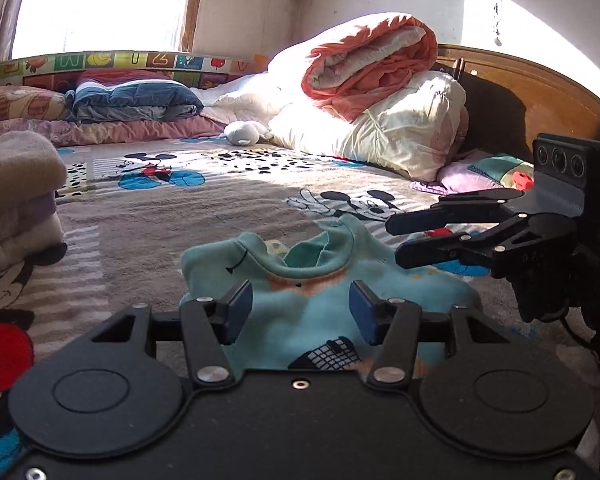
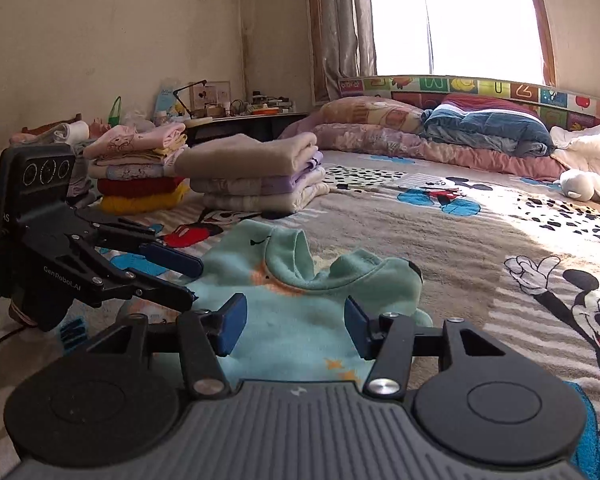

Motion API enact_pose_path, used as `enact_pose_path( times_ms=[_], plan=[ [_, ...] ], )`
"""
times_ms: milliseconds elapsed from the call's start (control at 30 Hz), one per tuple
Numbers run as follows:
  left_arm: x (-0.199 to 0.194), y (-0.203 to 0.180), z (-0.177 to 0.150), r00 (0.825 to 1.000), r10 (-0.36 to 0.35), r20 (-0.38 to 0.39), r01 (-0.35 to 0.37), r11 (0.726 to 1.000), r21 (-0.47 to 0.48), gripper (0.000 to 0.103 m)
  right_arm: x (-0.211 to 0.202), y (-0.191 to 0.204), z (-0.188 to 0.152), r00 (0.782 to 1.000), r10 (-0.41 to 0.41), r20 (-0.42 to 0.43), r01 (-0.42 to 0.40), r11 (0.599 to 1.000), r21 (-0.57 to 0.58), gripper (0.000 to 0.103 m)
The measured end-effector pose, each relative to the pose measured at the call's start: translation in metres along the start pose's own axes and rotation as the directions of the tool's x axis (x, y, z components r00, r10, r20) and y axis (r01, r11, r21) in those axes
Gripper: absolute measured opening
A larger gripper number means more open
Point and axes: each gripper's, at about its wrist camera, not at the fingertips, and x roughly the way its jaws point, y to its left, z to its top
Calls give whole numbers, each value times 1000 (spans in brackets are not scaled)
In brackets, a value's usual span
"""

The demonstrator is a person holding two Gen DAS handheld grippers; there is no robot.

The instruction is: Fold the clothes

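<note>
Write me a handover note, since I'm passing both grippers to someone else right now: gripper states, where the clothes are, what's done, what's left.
Left gripper: open, nothing between its pads, just above the teal sweatshirt.
Right gripper: open too, empty, over the same garment from the other side.
The sweatshirt lies on the cartoon-print bedspread, collar bunched and standing up, so not yet a tidy fold.
Done: two stacks of folded clothes sit further along the bed.
Left: probably flatten the collar, finish folding the sweatshirt, and add it to a stack.
</note>
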Motion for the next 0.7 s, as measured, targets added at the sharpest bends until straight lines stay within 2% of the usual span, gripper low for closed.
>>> enact_pose_path(
  times_ms=[67, 100, 167, 267, 367, 500, 700],
  plan=[
    [8, 11, 5, 999, 22, 42, -20, 999, -50, 53, 12, -4, 8, 1000, -13, 0, 13, 998, -55, 54],
    [13, 17, 3, 999, 32, 41, -29, 996, -83, 53, 19, -7, 12, 1000, -15, -1, 15, 998, -69, 54],
    [26, 21, -3, 998, 55, -4, -55, 993, -104, 52, 35, -23, 12, 1000, -9, 6, 9, 1000, -12, 54],
    [45, 16, -9, 992, 76, -99, -83, 994, -66, 52, 56, -41, 1, 999, -5, -49, 8, 998, 61, 54],
    [53, 21, -14, 987, 86, -139, -98, 992, -84, 52, 66, -51, -4, 997, 7, -82, 1, 996, 89, 54],
    [53, 23, -18, 985, 78, -156, -94, 991, -98, 53, 67, -72, -11, 996, 46, -77, -28, 976, 217, 54],
    [58, 11, -18, 979, 120, -165, -125, 992, -19, 54, 66, -65, -12, 995, 8, -96, 10, 982, 187, 53]
  ],
)
